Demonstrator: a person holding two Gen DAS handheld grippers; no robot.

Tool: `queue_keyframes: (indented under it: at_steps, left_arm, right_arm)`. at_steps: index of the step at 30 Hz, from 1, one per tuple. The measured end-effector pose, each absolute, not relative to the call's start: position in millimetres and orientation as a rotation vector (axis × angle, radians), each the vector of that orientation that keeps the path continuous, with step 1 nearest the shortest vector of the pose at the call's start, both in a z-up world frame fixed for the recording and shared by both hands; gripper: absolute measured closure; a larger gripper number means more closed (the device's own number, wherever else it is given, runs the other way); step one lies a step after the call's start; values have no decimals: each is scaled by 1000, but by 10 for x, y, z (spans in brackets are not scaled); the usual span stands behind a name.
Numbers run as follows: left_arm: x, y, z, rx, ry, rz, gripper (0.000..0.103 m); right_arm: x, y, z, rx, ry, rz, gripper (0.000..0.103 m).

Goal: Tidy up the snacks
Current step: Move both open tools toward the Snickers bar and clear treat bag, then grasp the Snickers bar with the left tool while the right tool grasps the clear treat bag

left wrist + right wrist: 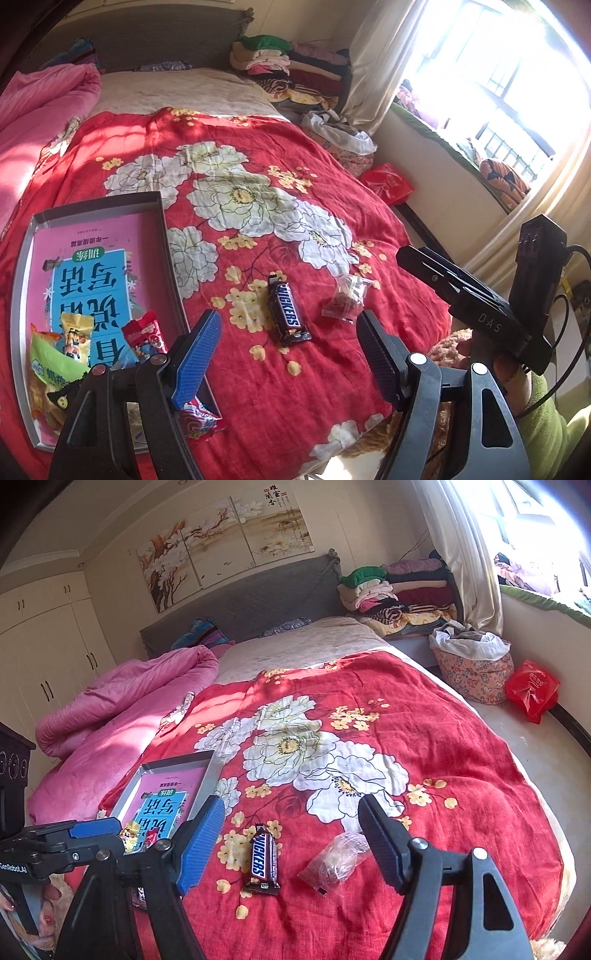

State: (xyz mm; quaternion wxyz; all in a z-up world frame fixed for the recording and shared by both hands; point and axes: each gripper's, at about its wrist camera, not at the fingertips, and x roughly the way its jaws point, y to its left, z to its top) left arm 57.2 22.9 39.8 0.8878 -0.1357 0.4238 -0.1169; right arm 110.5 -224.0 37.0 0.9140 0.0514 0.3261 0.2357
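Note:
A Snickers bar lies on the red floral blanket, with a clear plastic snack packet to its right. Both also show in the right wrist view: the Snickers bar and the clear packet. A shallow grey box on the left holds a pink and blue book and several snack packets. My left gripper is open and empty, just short of the bar. My right gripper is open and empty above both snacks. It also shows at the right of the left wrist view.
The grey box also shows in the right wrist view. A rolled pink quilt lies on the bed's left. Folded clothes are stacked by the headboard. A floral bag and a red plastic bag sit right of the bed.

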Motion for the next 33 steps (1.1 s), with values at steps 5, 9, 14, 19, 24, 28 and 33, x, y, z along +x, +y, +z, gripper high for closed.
queue_keyframes:
  at_steps: [5,9,14,19,24,28,33]
  left_arm:
    - [717,41,232,-263,927,-259,26]
    - [840,-67,47,-264,974,-271,26]
    - [971,-143,-155,-274,1022,-269,26]
    - [1106,-142,-325,-301,1048,-254,26]
    - [1229,-164,-484,-298,1074,-242,29]
    - [1285,-209,-572,-278,1083,-239,35]
    - [1353,-262,-678,-268,1100,-238,41]
  right_arm:
    - [1201,-2330,228,124,733,427,29]
    - [1291,-2404,68,156,800,398,29]
    - [1369,-2443,-73,184,848,386,29]
    - [1445,-2431,-213,203,908,394,29]
    - [1521,-2439,-352,240,962,405,29]
    - [1601,-2397,-470,243,1010,412,30]
    - [1685,-2268,-604,229,1055,439,38]
